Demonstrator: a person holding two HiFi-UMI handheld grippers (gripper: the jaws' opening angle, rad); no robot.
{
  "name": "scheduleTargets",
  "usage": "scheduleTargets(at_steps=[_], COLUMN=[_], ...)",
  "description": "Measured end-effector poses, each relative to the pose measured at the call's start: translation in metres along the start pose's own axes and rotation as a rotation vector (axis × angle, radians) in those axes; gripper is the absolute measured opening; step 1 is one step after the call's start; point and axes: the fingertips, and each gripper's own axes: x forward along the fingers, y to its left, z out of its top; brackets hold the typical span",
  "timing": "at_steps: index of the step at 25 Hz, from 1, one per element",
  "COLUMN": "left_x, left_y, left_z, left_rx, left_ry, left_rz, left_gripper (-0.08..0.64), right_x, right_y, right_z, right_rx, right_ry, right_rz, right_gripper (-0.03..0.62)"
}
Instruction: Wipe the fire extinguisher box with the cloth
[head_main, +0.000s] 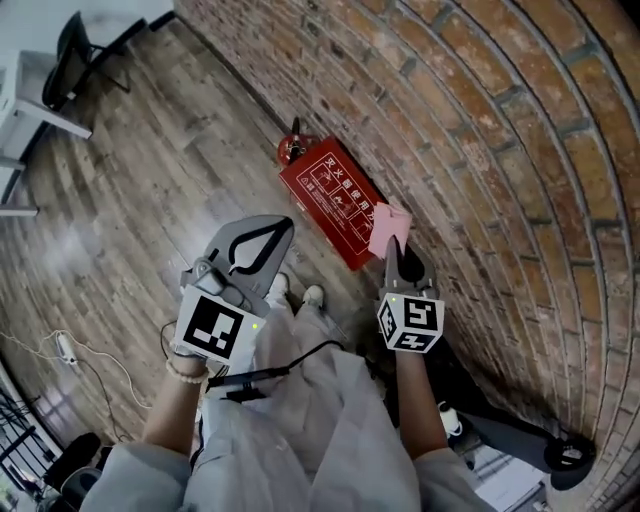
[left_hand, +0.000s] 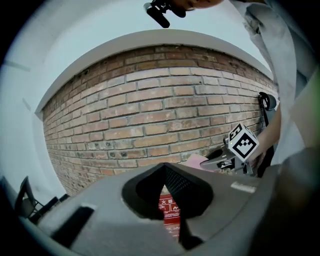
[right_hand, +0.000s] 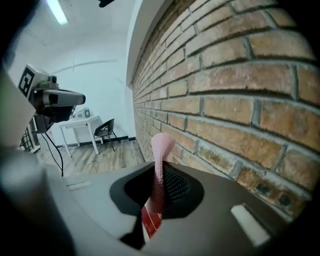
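Note:
The red fire extinguisher box (head_main: 335, 200) lies flat on the wood floor against the brick wall (head_main: 480, 120). A red extinguisher's top (head_main: 292, 148) shows at its far end. My right gripper (head_main: 392, 247) hangs over the box's near end, shut on a pink cloth (head_main: 388, 228). In the right gripper view the cloth (right_hand: 161, 160) stands up between the jaws, with the box (right_hand: 149, 221) below. My left gripper (head_main: 280, 230) is held left of the box, shut with nothing in it. Through its jaws the box (left_hand: 169, 210) shows as a red sliver.
A black chair (head_main: 75, 50) and a white table (head_main: 20, 110) stand at the far left. A cable (head_main: 60, 345) trails over the floor at the near left. A black wheeled frame (head_main: 520, 440) lies along the wall at the bottom right. The person's shoes (head_main: 295, 293) are beside the box.

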Motion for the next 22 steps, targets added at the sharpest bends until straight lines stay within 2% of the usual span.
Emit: scheduleTargets(at_steps=[3, 11, 15, 18, 22], left_x=[-0.014, -0.043, -0.053, -0.055, -0.051], left_y=[-0.004, 0.004, 0.009, 0.009, 0.008], left_z=[0.012, 0.038, 0.039, 0.045, 0.05], left_rx=[0.023, -0.041, -0.059, -0.04, -0.041], left_ry=[-0.004, -0.048, -0.041, -0.046, -0.055], left_rz=[-0.004, 0.057, 0.085, 0.079, 0.067], left_gripper=[-0.002, -0.002, -0.002, -0.002, -0.002], right_x=[-0.021, -0.06, -0.07, -0.075, -0.076], right_y=[0.009, 0.03, 0.044, 0.053, 0.059], right_z=[0.022, 0.083, 0.102, 0.111, 0.114], right_rx=[-0.044, -0.076, -0.082, -0.124, -0.129], right_ry=[-0.039, -0.149, -0.181, -0.191, -0.189], right_rz=[0.008, 0.064, 0.109, 0.121, 0.132], right_gripper=[0.028, 0.028, 0.028, 0.028, 0.028])
